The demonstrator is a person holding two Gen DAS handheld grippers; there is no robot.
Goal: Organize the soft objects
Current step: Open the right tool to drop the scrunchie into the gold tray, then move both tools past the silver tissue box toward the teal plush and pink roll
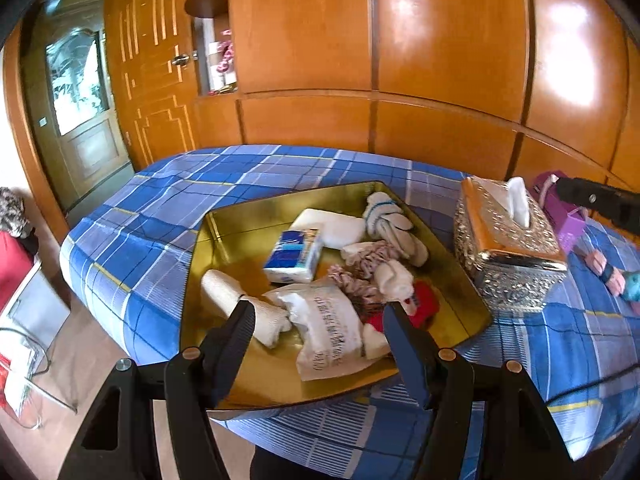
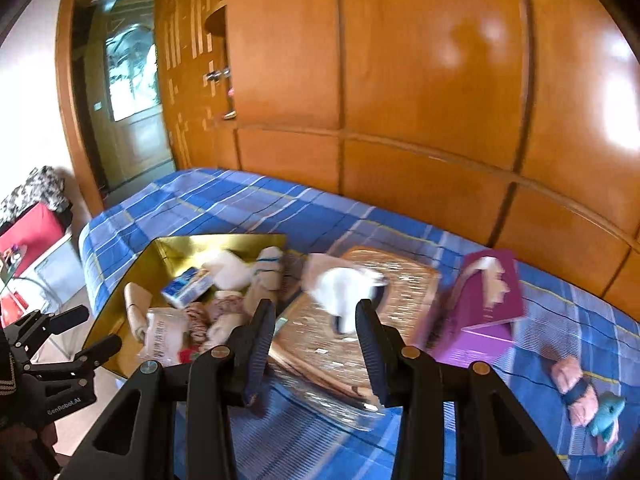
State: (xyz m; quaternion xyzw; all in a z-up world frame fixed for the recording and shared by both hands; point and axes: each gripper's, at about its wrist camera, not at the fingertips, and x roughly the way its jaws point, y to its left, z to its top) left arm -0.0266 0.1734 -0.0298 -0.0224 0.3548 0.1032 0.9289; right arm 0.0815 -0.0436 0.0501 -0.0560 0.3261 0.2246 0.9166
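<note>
Left wrist view first: the gold tray [image 1: 208, 240] sits on the blue plaid bedspread [image 1: 132, 216] and it is packed with soft goods. Count them off: one blue-and-white pocket tissue pack [image 1: 294, 256], one folded white cloth [image 1: 332, 226], one white sock knotted with a blue stripe [image 1: 386, 210], one pinkish scrunchie-like ruffle [image 1: 368, 258], one red item [image 1: 426, 304], one beige rolled cloth [image 1: 224, 290], and one white plastic pouch [image 1: 328, 328] printed with grey characters too small to read. The left gripper [image 1: 320, 312] hangs over the tray's near edge, jaws apart with nothing between them, the pouch lying below. Just right of the tray stands one ornate silver-and-gold tissue box [image 1: 508, 264] with one tissue poking up. Beyond it, one purple box [image 1: 568, 220], and a pink bundle with a dark band [image 1: 604, 268] lies on the bedspread at the far right. Over to the right wrist view, blurred by movement: the right gripper [image 2: 316, 312] is above the tissue box [image 2: 400, 280], jaws partly apart, a white tissue [image 2: 344, 284] seen between the fingers; whether the pads press on it, cannot tell. One teal plush toy [image 2: 608, 412] lies beside the pink bundle [image 2: 572, 380]. Lower left, the other gripper's body reads "GenRobot.AI" [image 2: 64, 402]. A glossy wooden wardrobe [image 2: 420, 100] backs the bed.
</note>
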